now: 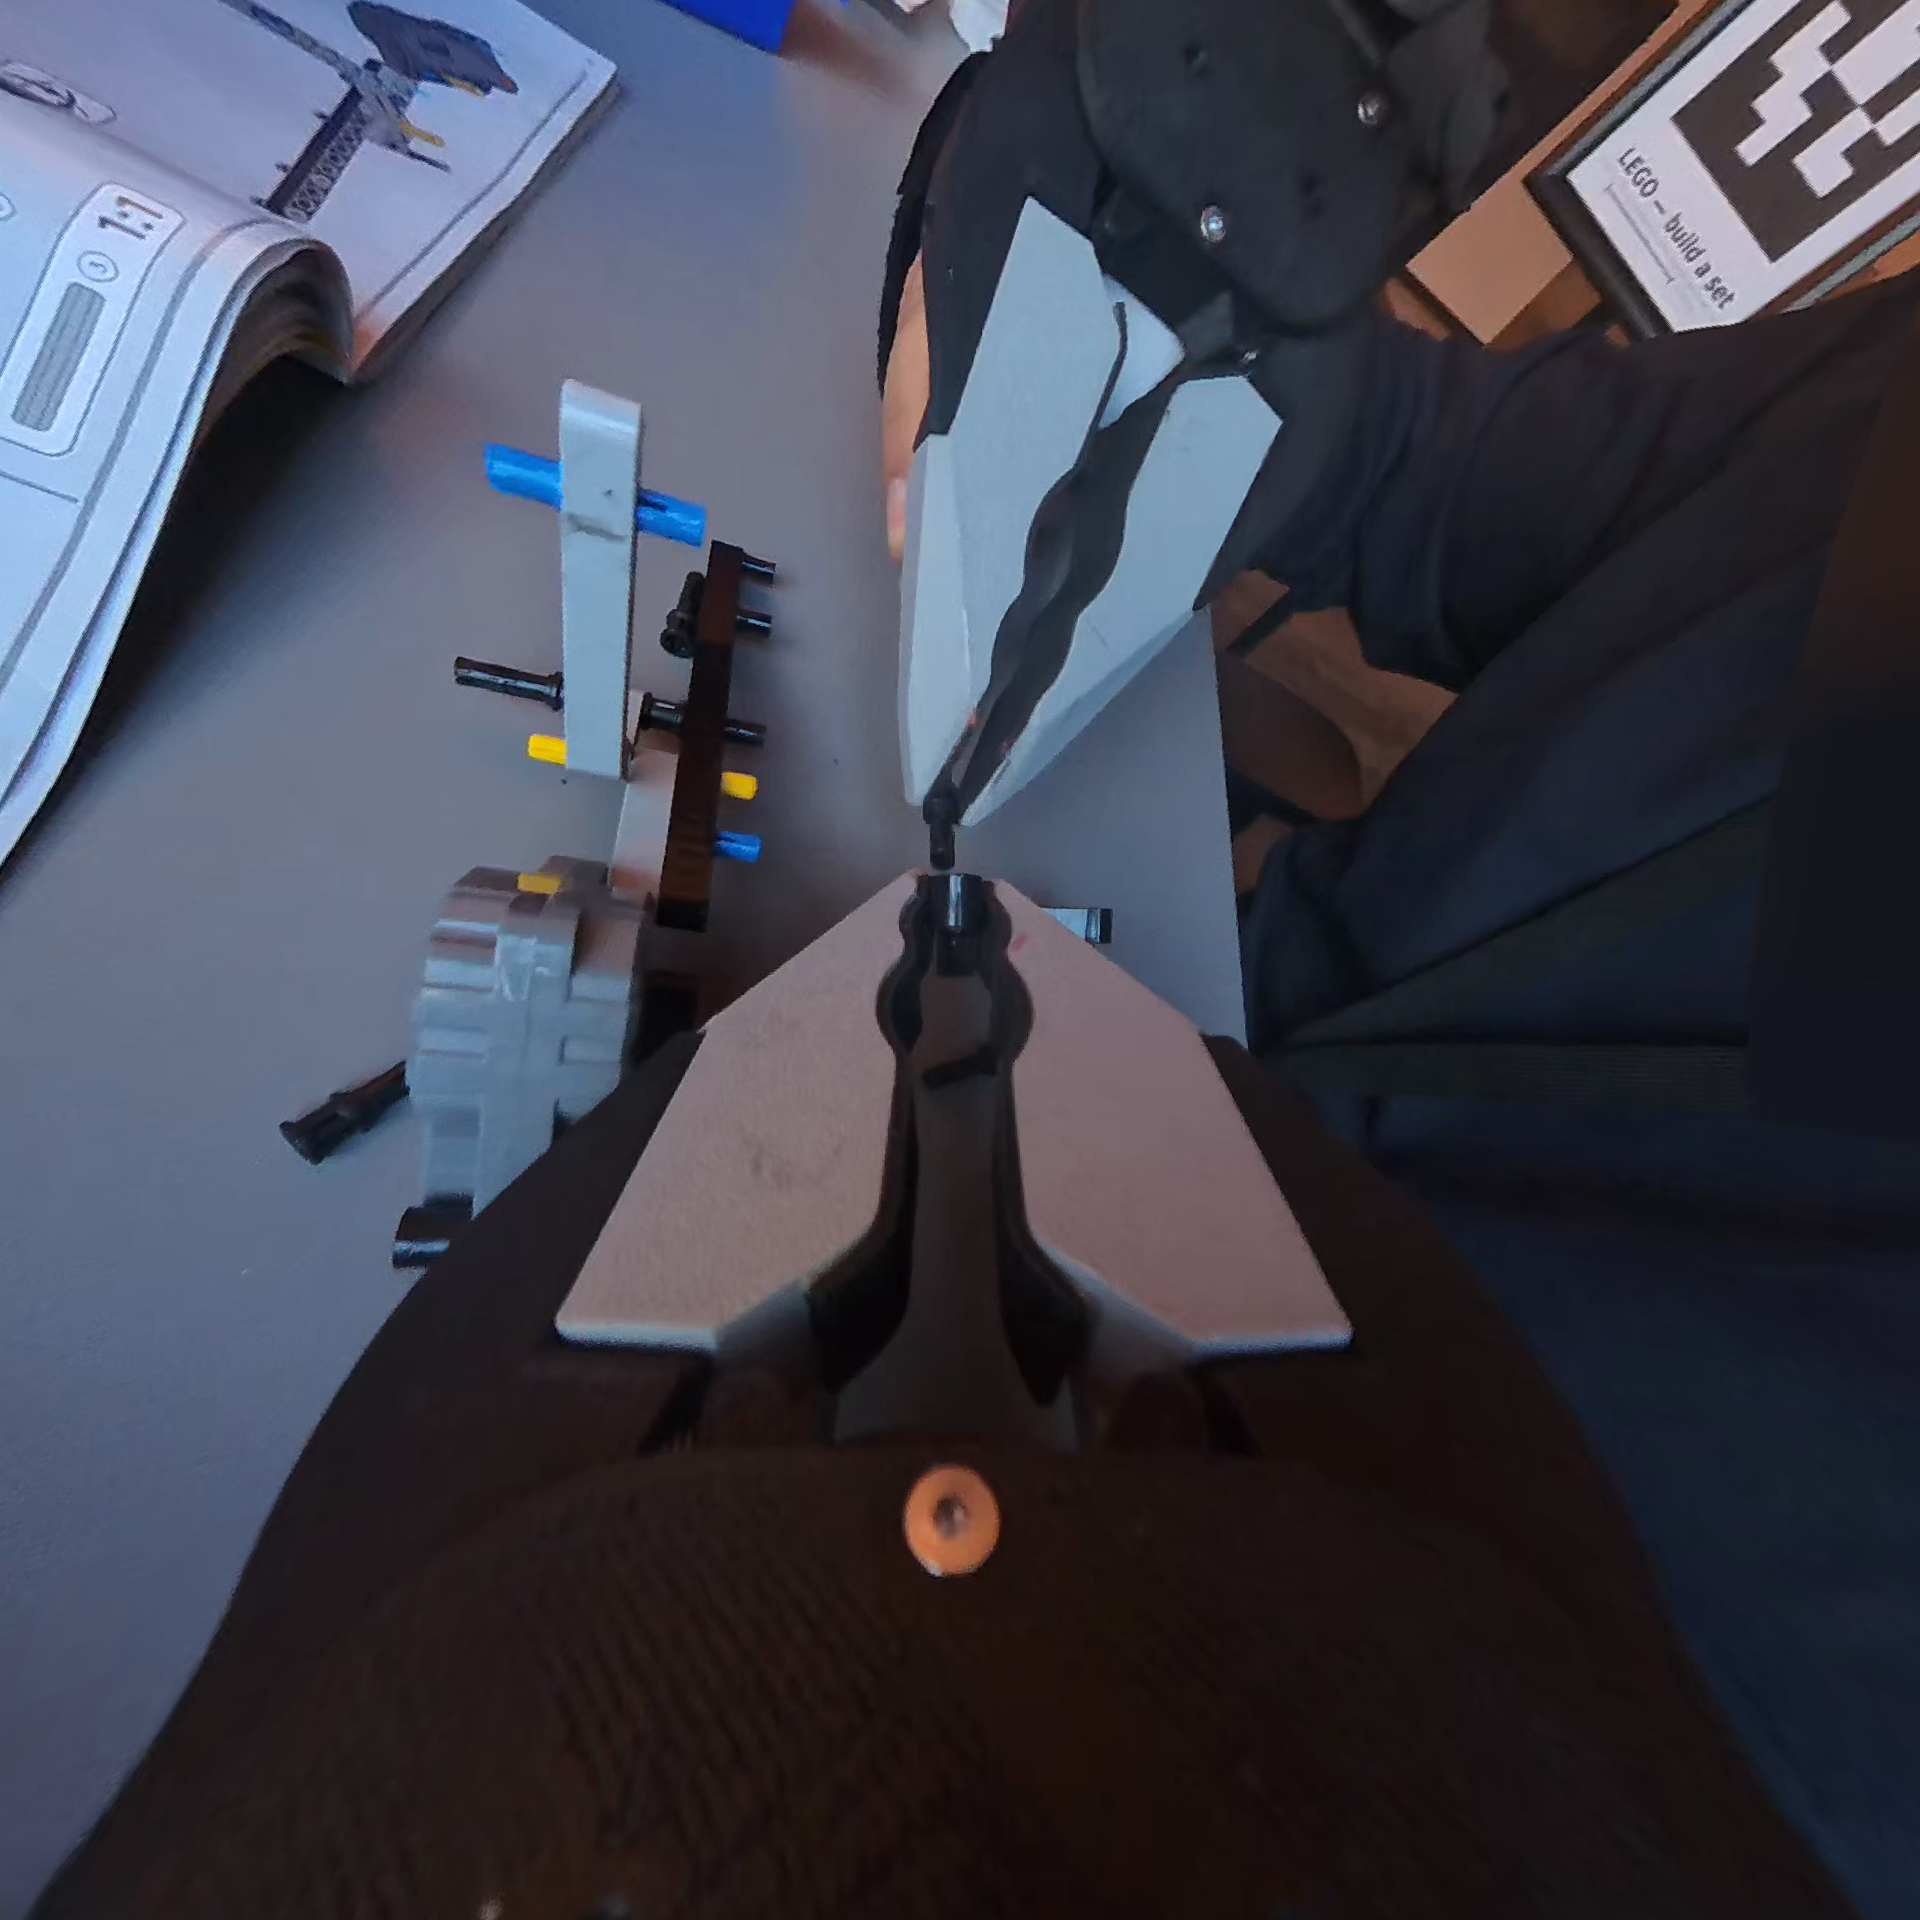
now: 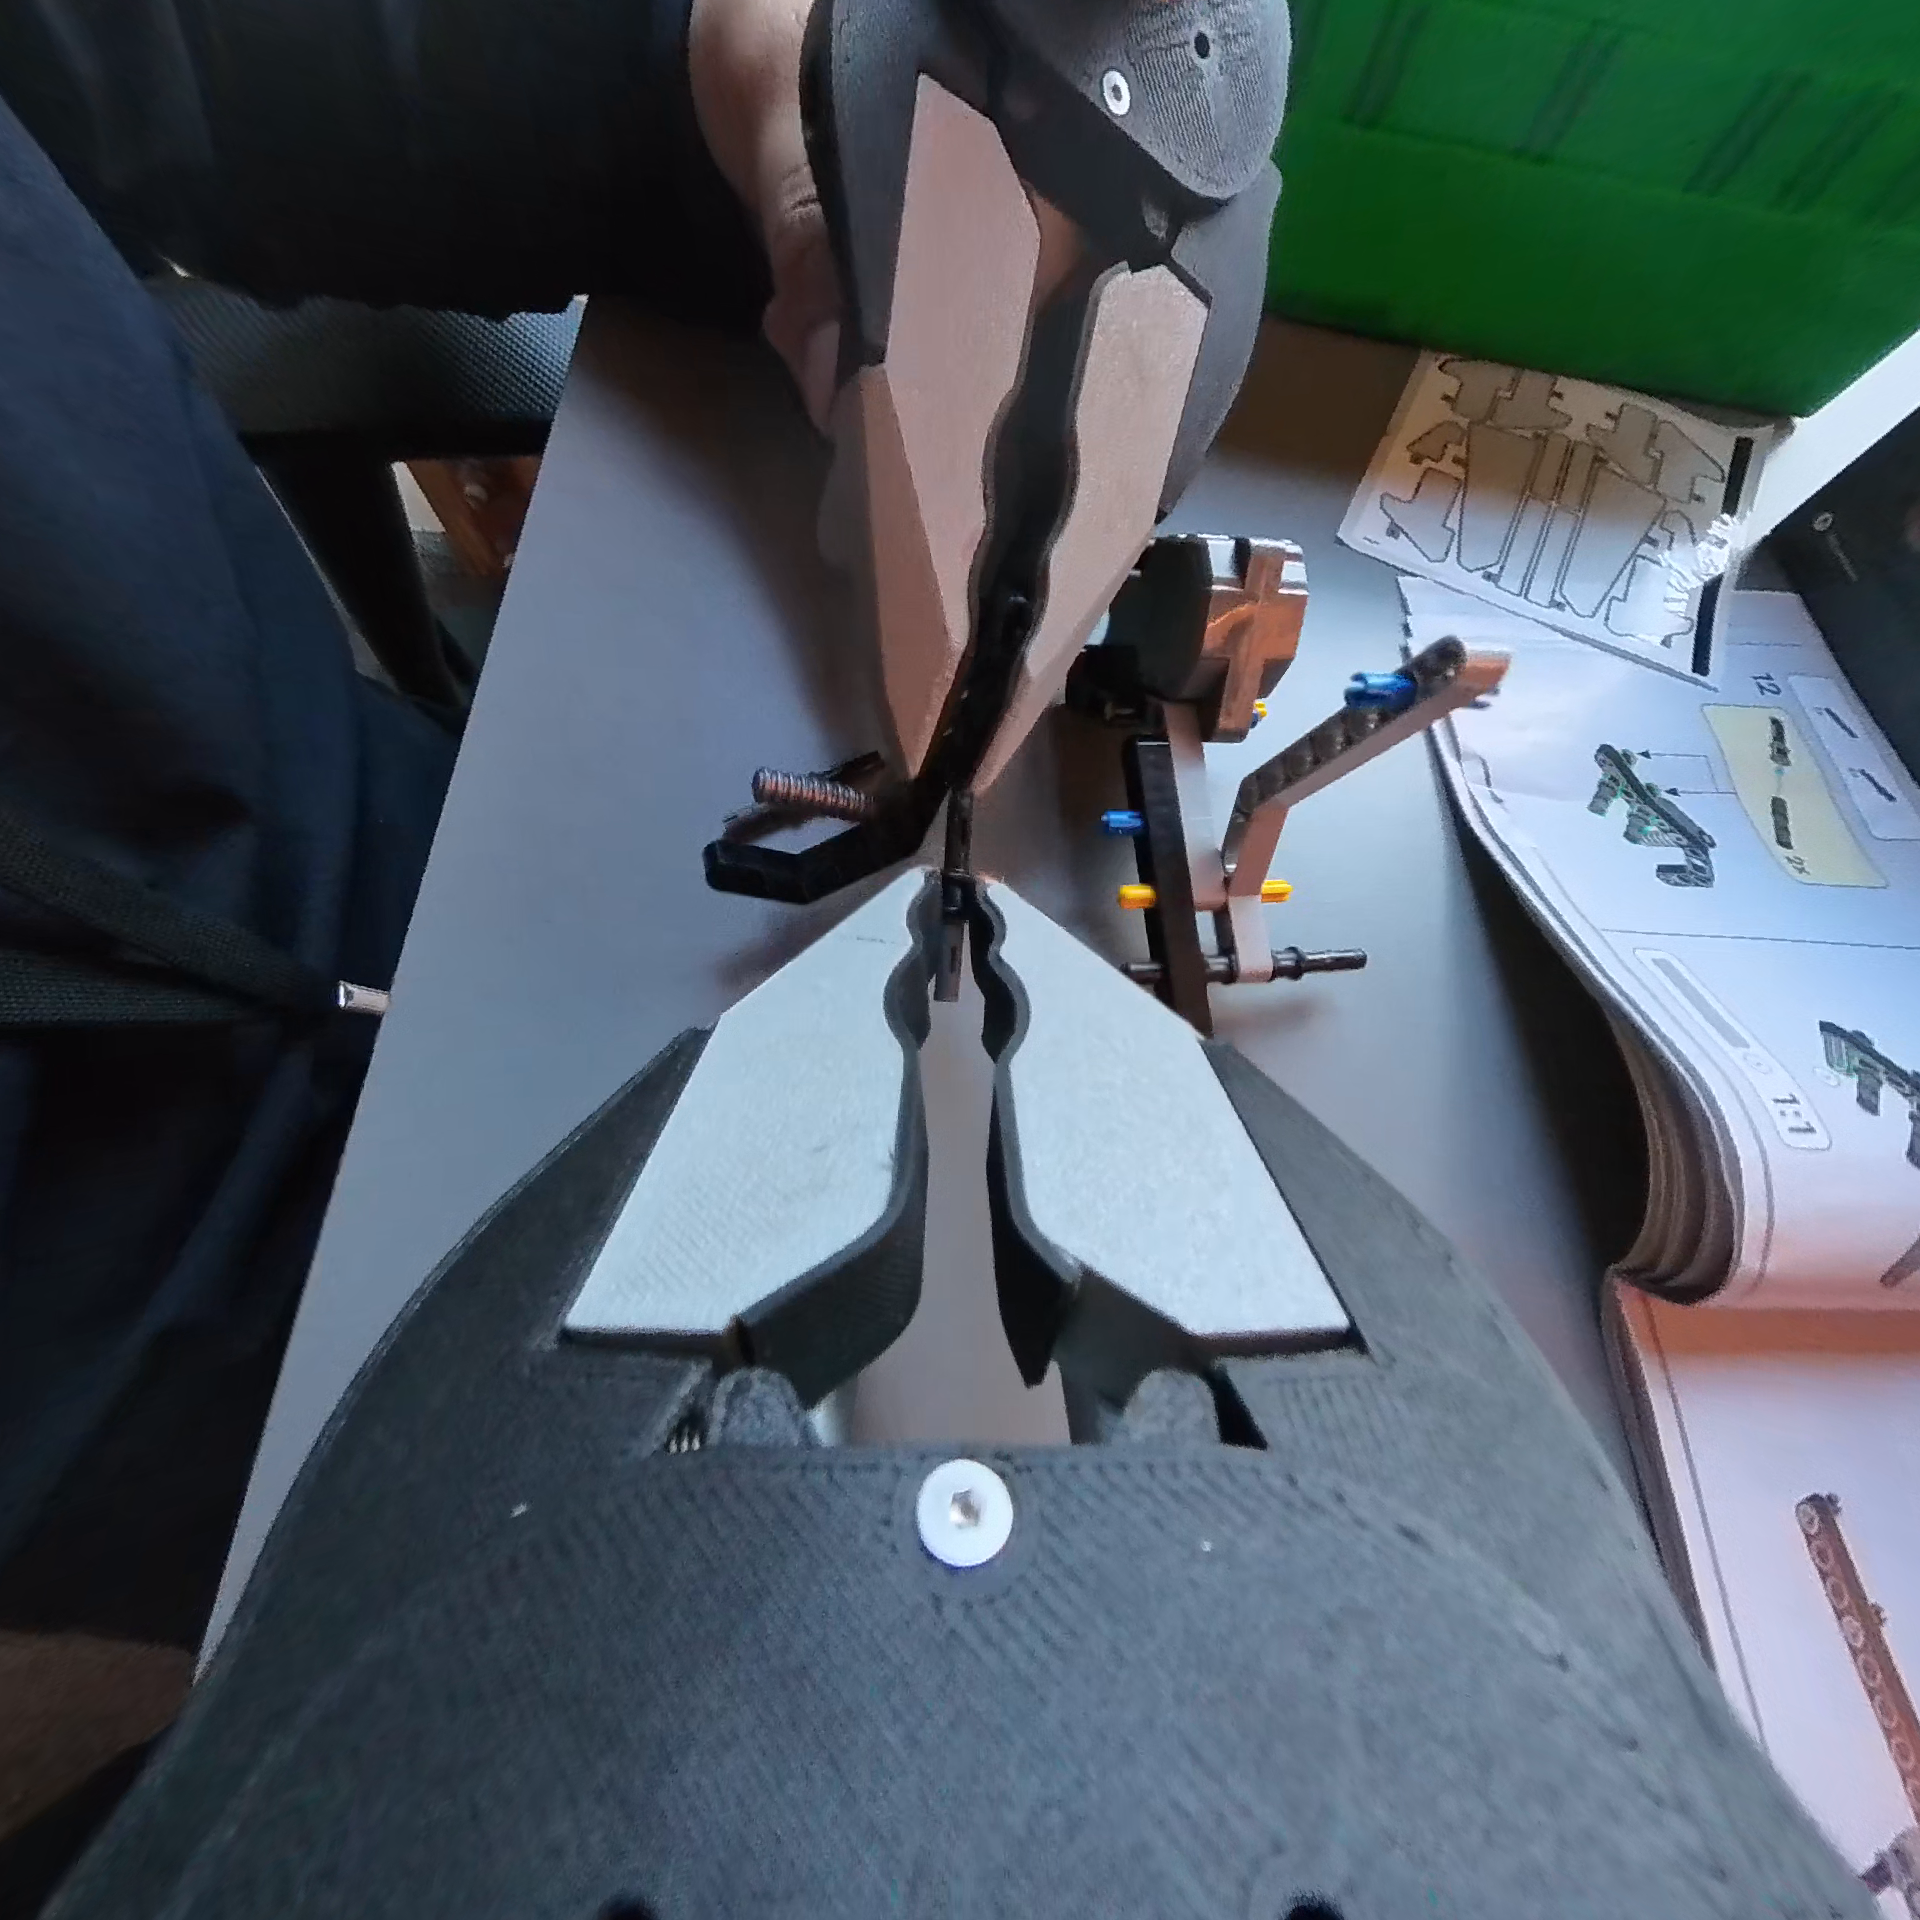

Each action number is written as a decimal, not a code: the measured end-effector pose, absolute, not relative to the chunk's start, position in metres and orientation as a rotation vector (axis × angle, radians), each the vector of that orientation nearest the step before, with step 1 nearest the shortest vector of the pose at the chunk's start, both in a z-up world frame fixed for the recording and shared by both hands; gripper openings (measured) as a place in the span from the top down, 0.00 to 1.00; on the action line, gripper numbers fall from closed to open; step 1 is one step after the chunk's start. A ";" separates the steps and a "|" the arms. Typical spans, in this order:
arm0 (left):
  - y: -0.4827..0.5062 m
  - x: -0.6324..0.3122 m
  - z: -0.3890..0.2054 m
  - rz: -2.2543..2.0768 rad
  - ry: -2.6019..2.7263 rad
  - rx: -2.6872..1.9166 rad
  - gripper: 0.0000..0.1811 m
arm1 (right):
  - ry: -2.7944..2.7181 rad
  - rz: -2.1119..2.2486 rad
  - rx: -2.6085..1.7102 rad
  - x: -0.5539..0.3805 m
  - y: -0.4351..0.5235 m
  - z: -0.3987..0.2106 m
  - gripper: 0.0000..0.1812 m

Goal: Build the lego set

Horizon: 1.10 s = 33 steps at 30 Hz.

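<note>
On the grey table (image 1: 260,1455), at the far left of the left wrist view, lies the open manual (image 1: 187,239). Right of it stands the partial assembly (image 1: 613,665): a grey beam (image 1: 597,582) carrying blue, black and yellow pins, a black beam (image 1: 701,748) just beside it, and a grey block (image 1: 520,1018) at its near end. A loose black pin (image 1: 338,1112) lies on the table just left of the block. At centre, the left gripper (image 1: 954,902) is closed narrow on a black bush (image 1: 956,899), which sits between the fingertips at their very end. Directly opposite, tip to tip, the right gripper (image 1: 951,795) is pinched on a thin black axle (image 1: 940,831); the axle projects from its fingertips toward the bush, and its end is at or just short of the bush opening; contact cannot be determined. In the right wrist view, the axle (image 2: 954,925) lies lengthwise between the right gripper's (image 2: 954,914) fingertips, which clamp it near mid-length. Both parts are held above the table near its edge, just right of the assembly in the left wrist view.
</note>
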<state>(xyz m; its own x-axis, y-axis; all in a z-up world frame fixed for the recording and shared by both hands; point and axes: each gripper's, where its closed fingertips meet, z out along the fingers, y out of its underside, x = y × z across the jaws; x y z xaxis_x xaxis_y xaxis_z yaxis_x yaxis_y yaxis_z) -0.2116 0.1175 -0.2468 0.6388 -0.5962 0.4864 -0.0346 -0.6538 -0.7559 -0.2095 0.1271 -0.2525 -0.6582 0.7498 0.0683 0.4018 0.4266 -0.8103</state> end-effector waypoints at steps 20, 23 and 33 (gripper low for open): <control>0.108 -0.226 -0.271 -0.588 0.703 -2.223 0.88 | -2.218 1.014 -1.010 -0.206 0.151 -0.254 0.99; 0.103 -0.235 -0.263 -0.562 0.670 -2.222 0.85 | -2.197 1.007 -0.978 -0.206 0.150 -0.248 0.99; 0.121 -0.224 -0.219 -0.140 0.857 -2.014 0.93 | -2.228 1.195 -1.043 -0.210 0.123 -0.239 0.99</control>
<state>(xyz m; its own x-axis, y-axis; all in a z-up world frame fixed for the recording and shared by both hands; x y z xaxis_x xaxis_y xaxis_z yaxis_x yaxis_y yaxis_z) -0.2239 0.1208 -0.2189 0.7518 -0.6199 -0.2248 -0.5161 -0.3411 -0.7856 -0.2095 0.1226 -0.2395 -0.6394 0.7689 0.0024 0.4235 0.3548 -0.8335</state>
